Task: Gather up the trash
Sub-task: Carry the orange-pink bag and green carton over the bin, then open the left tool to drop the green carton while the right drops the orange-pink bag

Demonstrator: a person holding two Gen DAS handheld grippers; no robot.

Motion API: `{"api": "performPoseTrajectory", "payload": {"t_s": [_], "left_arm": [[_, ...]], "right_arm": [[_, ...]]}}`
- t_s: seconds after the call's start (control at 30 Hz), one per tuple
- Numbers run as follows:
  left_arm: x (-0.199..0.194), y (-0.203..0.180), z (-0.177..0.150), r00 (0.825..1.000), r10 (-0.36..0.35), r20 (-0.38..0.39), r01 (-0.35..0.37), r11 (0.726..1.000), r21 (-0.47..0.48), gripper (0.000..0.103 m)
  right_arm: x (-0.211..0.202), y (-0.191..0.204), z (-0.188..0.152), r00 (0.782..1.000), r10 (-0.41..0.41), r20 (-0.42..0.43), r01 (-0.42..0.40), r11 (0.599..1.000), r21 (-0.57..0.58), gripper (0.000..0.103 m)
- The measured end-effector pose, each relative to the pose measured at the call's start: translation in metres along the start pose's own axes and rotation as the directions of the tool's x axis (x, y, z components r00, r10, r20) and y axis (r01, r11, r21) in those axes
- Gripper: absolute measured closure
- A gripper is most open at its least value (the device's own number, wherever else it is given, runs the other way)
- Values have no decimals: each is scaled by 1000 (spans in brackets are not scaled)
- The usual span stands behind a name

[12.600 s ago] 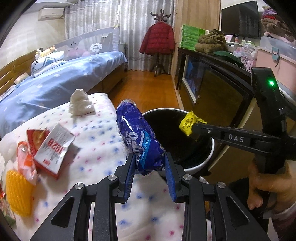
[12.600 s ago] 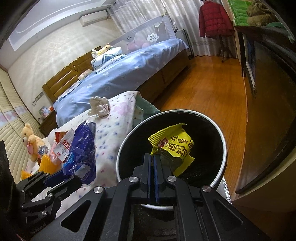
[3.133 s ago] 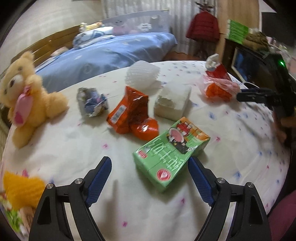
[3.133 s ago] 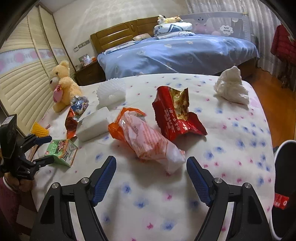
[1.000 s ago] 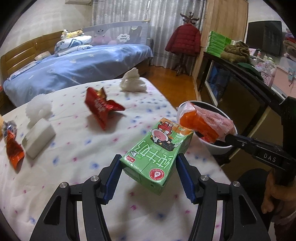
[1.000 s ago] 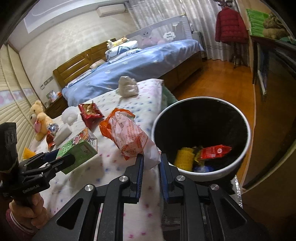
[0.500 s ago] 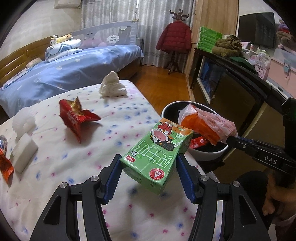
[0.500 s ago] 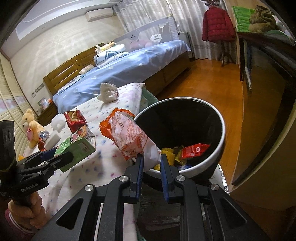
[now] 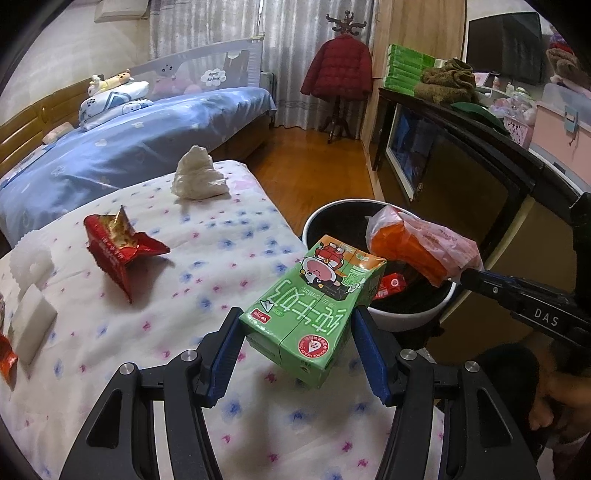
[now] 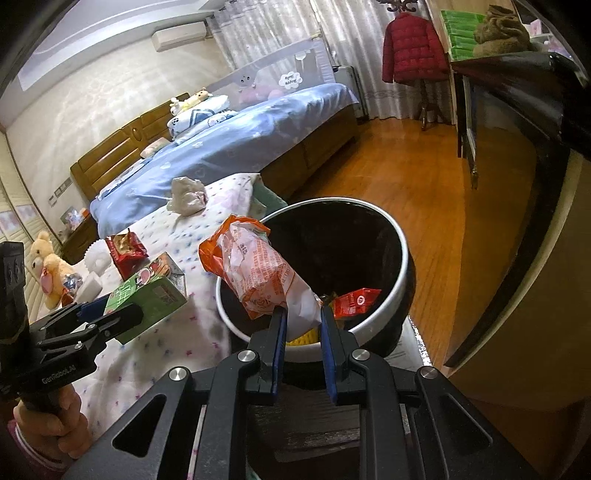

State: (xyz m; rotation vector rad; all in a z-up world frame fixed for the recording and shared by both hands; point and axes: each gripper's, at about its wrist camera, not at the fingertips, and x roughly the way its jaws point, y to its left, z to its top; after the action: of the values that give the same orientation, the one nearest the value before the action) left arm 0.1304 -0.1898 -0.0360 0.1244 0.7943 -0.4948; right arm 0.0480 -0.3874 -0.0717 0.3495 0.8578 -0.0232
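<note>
Right gripper (image 10: 301,325) clamps bag (image 10: 258,273) over bin (image 10: 400,273) rim, long axis pointing away. Left gripper (image 9: 299,343) clamps carton (image 9: 314,306) above the bed (image 9: 221,236) edge, bin beyond it; right is nearer.

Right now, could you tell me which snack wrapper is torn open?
The red wrapper lying on the bedspread; its top gapes open, unlike the orange packet in the right tongs.

— What sort of room is this?
— A home bedroom: a bed (image 9: 147,140) with blue bedding and a wooden headboard (image 10: 122,162), stuffed toys on its pillows.
— Anything else?
— A red jacket (image 9: 338,72) on a coat stand, curtains (image 9: 295,40), a wall air conditioner (image 10: 181,35), a teddy bear (image 10: 48,269).
</note>
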Motion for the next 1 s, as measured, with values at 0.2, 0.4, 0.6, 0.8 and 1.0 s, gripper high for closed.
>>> {"api": "performPoseTrajectory", "payload": {"t_s": [0.2, 0.4, 0.6, 0.8, 1.0], "left_arm": [[9, -5, 6, 1000, -3, -5, 3, 1000, 6, 45], [18, -12, 12, 1000, -10, -12, 10, 1000, 15, 45], [28, -18, 18, 1000, -11, -25, 12, 1000, 20, 45], [37, -26, 27, 1000, -11, -27, 11, 1000, 23, 45], [47, -32, 34, 999, 1, -33, 0, 999, 40, 45]], "right_arm": [[0, -4, 1, 1000, -18, 0, 18, 1000, 3, 85], [3, -12, 5, 999, -37, -7, 37, 999, 10, 85], [6, -20, 9, 998, -58, -17, 59, 998, 16, 85], [12, -24, 14, 997, -72, -27, 72, 997, 17, 85], [19, -28, 22, 995, -92, -37, 93, 996, 12, 85]]}}
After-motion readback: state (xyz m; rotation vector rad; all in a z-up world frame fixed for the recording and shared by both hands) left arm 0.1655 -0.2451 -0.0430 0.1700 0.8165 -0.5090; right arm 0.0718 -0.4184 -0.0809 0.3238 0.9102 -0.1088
